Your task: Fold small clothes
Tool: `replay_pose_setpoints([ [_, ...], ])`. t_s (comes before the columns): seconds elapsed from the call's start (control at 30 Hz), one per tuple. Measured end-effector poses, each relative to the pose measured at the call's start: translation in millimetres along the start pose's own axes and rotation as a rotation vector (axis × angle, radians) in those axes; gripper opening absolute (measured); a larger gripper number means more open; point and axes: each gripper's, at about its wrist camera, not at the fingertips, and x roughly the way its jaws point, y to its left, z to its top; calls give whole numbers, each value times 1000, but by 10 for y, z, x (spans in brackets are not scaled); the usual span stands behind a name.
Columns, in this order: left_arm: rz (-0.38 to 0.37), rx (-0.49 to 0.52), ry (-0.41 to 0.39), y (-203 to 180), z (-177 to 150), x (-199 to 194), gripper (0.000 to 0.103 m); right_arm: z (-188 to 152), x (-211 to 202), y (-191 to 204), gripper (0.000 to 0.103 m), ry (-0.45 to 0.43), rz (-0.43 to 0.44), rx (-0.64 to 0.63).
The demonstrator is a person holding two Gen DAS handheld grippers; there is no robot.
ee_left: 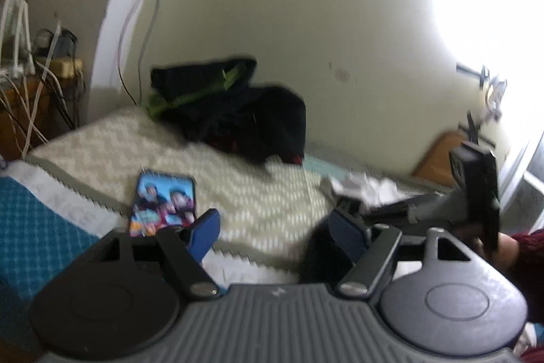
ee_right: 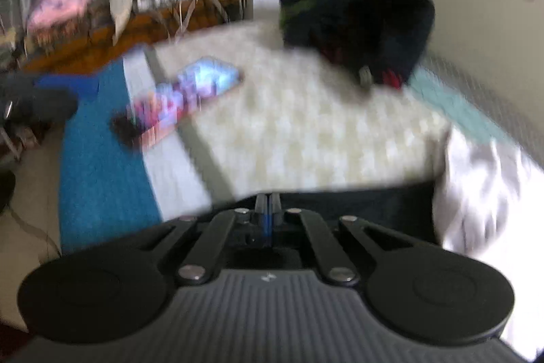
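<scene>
The right gripper (ee_right: pixel 268 213) has its jaws pressed together at the near edge of the bed (ee_right: pixel 306 131), seemingly on the dark garment (ee_right: pixel 357 203) along that edge, though blur hides the pinch. The left gripper (ee_left: pixel 272 227) stands well open and empty over the near edge.

A thin or missed pinch could let the cloth slip when lifted; the white garment (ee_right: pixel 482 189) touching it at the right edge could drag along. The printed garment (ee_left: pixel 163 203) lies flat near the left edge. The dark pile (ee_left: pixel 238 111) sits at the far edge by the wall. No containers show.
</scene>
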Motion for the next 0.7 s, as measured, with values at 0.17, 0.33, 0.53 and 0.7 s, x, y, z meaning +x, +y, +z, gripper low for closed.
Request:
replay_pose_setpoints([
  [0.17,22,-5,-46,-37,84,-192,76,751,-438,-479,3,-243,-2,125],
  [0.33,6,9,-14,-172,106,-32,77,864,-1224,-1353,3,-431,-71,335],
  [0.53,-89,83,69,-594,224,595,77,-80,-2107,-2245,3,-544,-207,565],
  [0.7,-200,159,141,-1146,287,1329,79,-1250,-2476,-2725,14,-477,-458,703],
])
